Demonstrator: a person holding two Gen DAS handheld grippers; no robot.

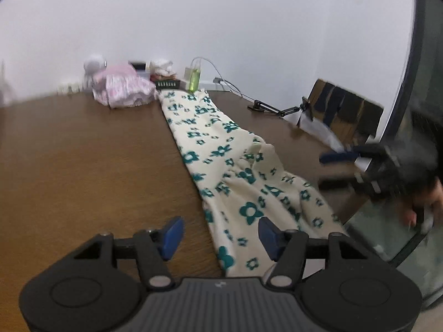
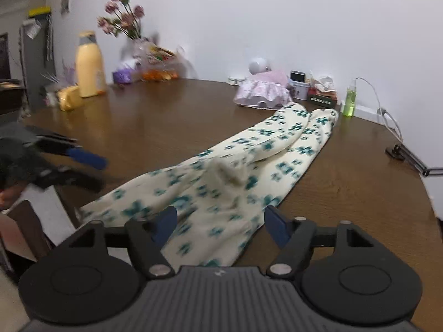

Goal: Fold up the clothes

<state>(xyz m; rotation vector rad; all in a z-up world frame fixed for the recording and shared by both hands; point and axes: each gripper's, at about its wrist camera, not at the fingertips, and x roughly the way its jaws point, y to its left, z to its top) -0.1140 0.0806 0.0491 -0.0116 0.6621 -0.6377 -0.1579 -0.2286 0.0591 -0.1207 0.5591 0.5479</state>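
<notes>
Cream trousers with green flowers (image 1: 229, 163) lie lengthwise on the brown table (image 1: 83, 160), folded leg on leg, waist end hanging near the front edge. They also show in the right wrist view (image 2: 235, 174). My left gripper (image 1: 220, 236) is open and empty, just above the waist end's left edge. My right gripper (image 2: 220, 227) is open and empty, above the waist end's right side. The right gripper shows blurred at the right of the left wrist view (image 1: 340, 168). The left gripper shows blurred at the left of the right wrist view (image 2: 83, 168).
At the far end stand a pink frilled bundle (image 1: 121, 88), a green bottle (image 1: 193, 80), a dark box (image 1: 167, 83) and a cable (image 1: 229, 84). A black clamp arm (image 1: 277, 109) lies right. A yellow bottle (image 2: 88, 63) and flowers (image 2: 124, 13) stand far left.
</notes>
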